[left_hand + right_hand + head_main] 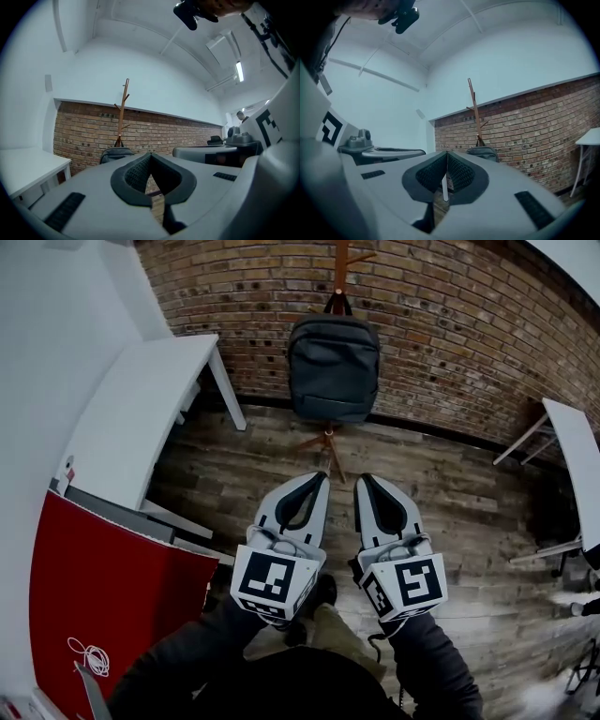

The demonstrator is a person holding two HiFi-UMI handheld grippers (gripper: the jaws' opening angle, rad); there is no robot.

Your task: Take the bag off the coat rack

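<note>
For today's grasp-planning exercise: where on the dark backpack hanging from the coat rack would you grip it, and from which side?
Probably the top handle loop, hooking the backpack on the coat rack: narrow, unlike the broad body. Come from the front; the brick wall stands behind.

Bag (333, 367) ahead of you: dark grey cloth, matt. Coat rack (340, 263): bare wood, red-brown, smooth. Wall (450, 315): rough brick w/ recessed mortar. Floor (450, 512): worn wood planks, dull, patchy. Tabletop (141, 399) at your left: white, smooth, satin. Your left gripper (317, 480) & right gripper (365, 481): grey matt plastic shells. Fingers (461, 173) lined w/ black ribbed, rubbery-looking pads.
</note>
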